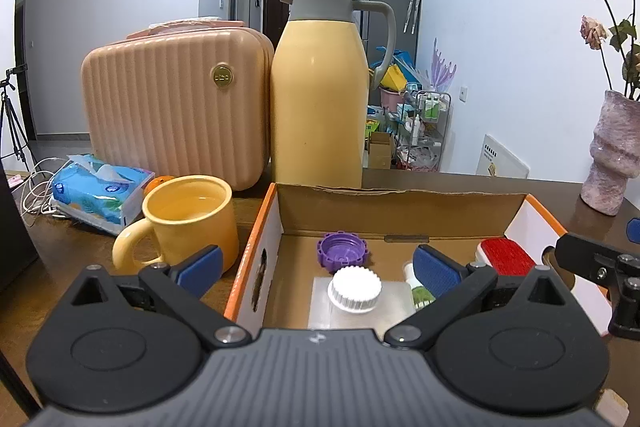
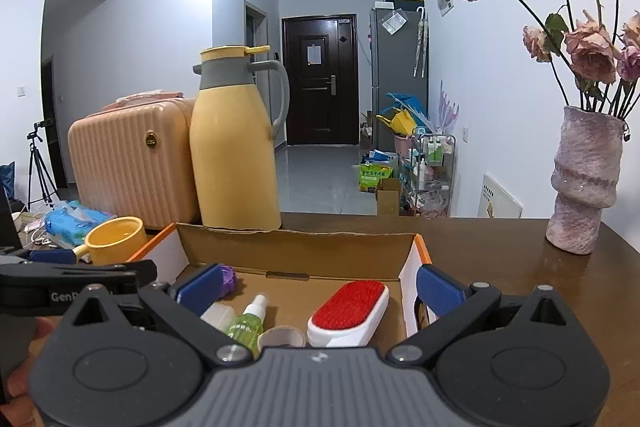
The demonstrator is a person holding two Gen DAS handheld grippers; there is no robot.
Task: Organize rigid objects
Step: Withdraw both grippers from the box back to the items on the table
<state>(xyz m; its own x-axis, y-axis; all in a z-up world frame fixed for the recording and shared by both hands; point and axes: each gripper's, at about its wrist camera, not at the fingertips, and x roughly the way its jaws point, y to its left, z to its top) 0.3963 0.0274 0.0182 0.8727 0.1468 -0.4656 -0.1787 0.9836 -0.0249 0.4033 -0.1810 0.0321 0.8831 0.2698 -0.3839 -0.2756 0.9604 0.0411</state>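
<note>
Fingers (image 1: 198,263) spread and empty on both our left gripper (image 1: 316,269) and right gripper (image 2: 318,287), we hover over the cardboard box (image 1: 400,205), seemingly choosing among its gathered items.

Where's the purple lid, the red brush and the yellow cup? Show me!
purple lid (image 1: 341,251): left wrist view, on its ridged inside face.
red brush (image 2: 347,304): right wrist view, middle of the red pad.
yellow cup (image 1: 192,223): left wrist view, on its outer wall.

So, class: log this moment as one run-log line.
left gripper: open, empty | right gripper: open, empty | cardboard box: holds purple cap, white-capped bottle, spray bottle, lint brush | mug: outside
</note>
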